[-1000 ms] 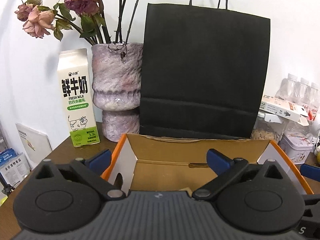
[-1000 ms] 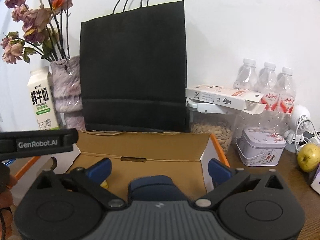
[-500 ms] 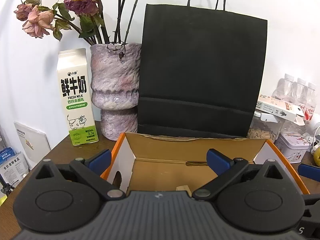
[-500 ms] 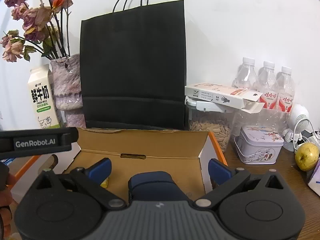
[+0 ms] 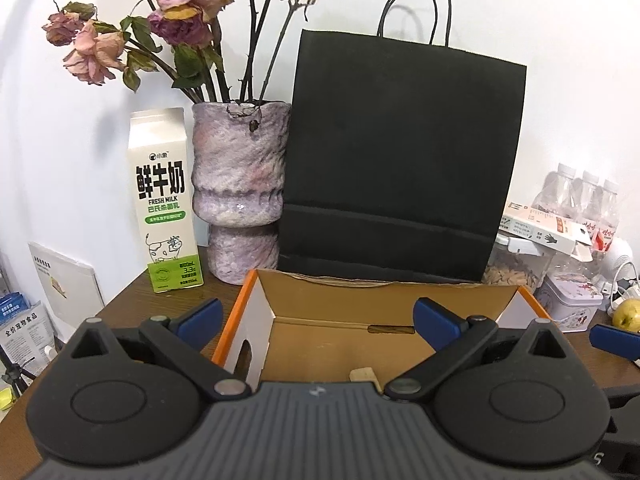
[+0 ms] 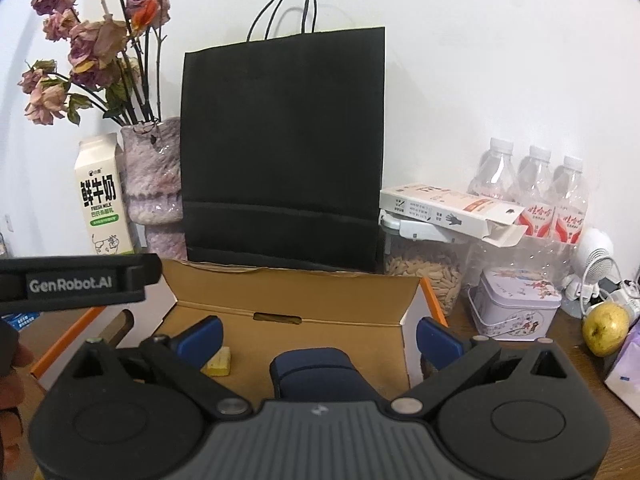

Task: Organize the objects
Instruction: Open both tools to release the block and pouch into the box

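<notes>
I am hovering both over the cardboard box (image 6: 288,300) — right hand-held gripper (image 6: 318,334) spread wide, empty, above the dark blue object (image 6: 316,374) inside; left hand-held gripper (image 5: 318,316) equally wide, empty. I am judging a straight descent best — fingers straddling it.

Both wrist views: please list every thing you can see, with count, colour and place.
Bag: 1, black, upright at the wall, behind the box.
Box: 1, brown inside with orange edges, open, in front.
Block: 1, yellow, in the box.
Blue thing: 1, dark blue, in the box, what it is unclear.
Milk: 1, white and green, left of the vase.
Vase: 1, mauve, with dried roses.
Jar: 1, clear, holds seeds, right of the bag.
Carton: 1, white, on the jar.
Bottles: 3, clear, far right.
Tin: 1, pale.
Pear: 1, yellow.
Left claw: open.
Right claw: open.
</notes>
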The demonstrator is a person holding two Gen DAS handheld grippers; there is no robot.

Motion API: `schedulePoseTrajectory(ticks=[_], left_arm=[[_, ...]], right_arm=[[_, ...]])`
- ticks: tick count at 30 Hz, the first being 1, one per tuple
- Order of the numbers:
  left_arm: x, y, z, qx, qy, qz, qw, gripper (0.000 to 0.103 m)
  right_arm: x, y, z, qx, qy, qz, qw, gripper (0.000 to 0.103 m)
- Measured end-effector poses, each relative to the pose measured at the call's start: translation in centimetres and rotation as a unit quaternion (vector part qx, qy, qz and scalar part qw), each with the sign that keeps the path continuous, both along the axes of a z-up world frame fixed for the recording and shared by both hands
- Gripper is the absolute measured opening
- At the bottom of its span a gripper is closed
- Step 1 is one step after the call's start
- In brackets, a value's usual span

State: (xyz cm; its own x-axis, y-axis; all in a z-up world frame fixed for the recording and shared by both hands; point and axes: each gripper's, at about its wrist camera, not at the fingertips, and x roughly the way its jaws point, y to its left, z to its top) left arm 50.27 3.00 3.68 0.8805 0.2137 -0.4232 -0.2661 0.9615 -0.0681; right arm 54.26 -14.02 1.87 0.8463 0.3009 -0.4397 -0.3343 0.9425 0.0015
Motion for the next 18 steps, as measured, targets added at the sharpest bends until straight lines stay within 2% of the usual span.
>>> schedulePoseTrajectory(ticks=[18], left_arm=[[-4.8,-0.4,1.0,0.009,-0.008,-0.017,0.9998,0.103]], right_arm=[[-3.9,-1.7,1.4,0.007,-0.013,0.004,1.000,0.103]])
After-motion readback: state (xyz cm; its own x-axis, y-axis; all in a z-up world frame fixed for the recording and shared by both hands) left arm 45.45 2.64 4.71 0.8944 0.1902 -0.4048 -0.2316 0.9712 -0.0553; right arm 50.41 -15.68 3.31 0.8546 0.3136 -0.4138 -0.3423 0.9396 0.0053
